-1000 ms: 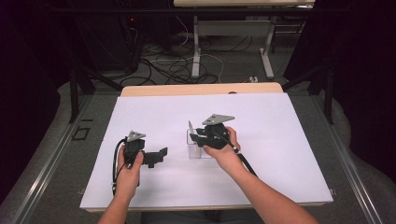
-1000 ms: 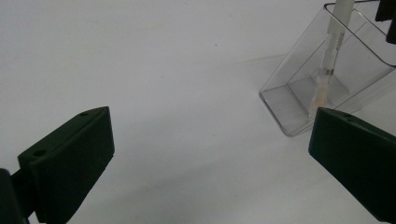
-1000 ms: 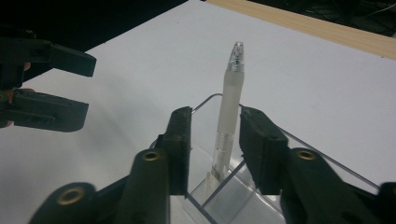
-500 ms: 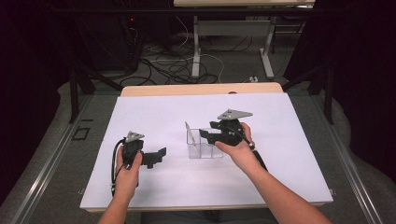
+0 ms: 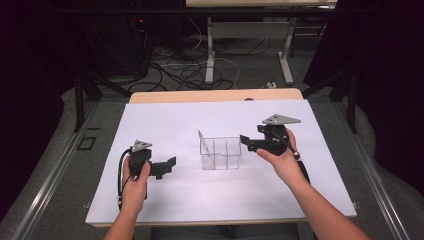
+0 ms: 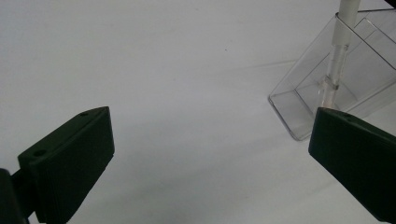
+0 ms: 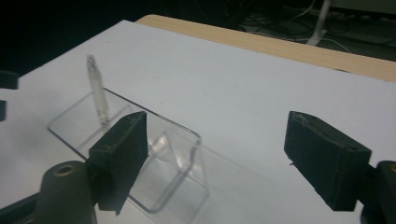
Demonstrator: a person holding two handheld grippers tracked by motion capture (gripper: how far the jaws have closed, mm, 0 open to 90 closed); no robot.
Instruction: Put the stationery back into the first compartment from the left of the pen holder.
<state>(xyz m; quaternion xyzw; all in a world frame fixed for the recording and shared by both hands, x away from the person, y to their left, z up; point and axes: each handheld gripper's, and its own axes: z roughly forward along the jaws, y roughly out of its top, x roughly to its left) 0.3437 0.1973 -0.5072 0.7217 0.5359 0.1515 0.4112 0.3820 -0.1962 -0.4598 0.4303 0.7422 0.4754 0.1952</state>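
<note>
While both tongs (image 5: 172,162) (image 5: 245,141) gape empty, one clear organizer (image 5: 220,153) holds one pen (image 5: 203,144).

Clear organizer (image 5: 220,153) w/ clear pen (image 5: 204,143); white tabletop (image 5: 165,120); black hand-held grippers.

Black hand-held gripper (image 5: 247,142) with grey three-cornered plate, trailing black cable
</note>
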